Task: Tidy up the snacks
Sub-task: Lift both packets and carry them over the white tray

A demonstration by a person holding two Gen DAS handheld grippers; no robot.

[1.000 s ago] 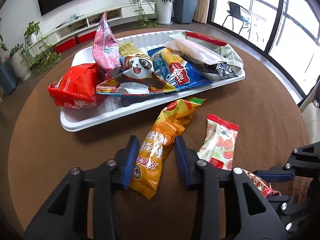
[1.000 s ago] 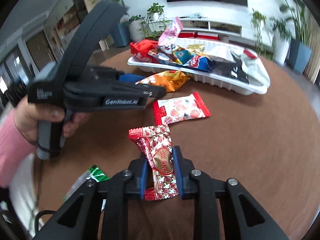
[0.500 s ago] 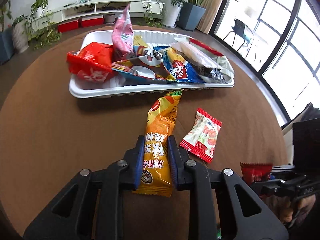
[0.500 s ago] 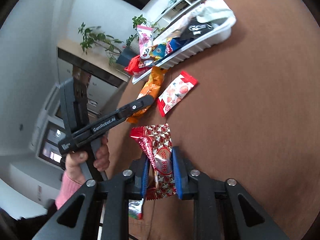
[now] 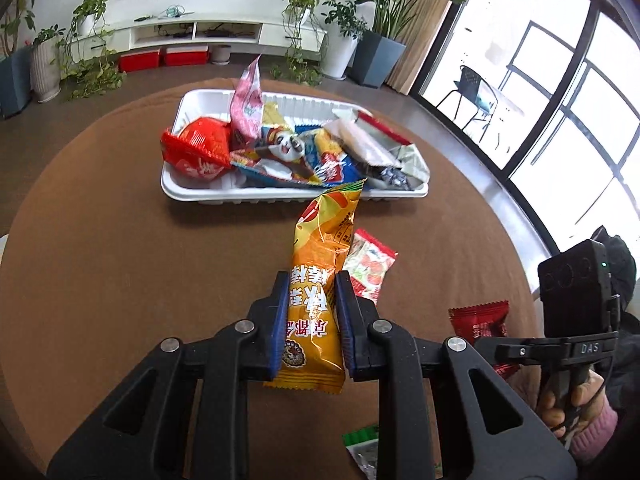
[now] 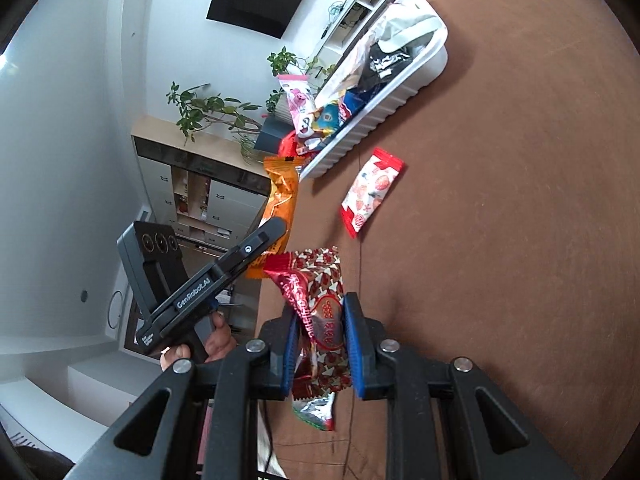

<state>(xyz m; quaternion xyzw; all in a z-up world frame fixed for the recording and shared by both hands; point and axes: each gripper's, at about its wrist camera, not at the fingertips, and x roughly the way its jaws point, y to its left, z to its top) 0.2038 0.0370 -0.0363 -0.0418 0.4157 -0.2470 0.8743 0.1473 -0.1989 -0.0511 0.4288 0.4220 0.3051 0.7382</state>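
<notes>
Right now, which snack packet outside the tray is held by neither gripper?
The white packet with red ends and strawberry print, lying flat on the brown table; the orange one and the red patterned one are clamped.

Beside the left tool (image 5: 311,316), a green packet (image 5: 363,450) is cut off by the frame's bottom edge; its print is unreadable.

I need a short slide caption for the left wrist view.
Left gripper holds an orange snack packet above the brown table, facing the white tray of snacks.
</notes>
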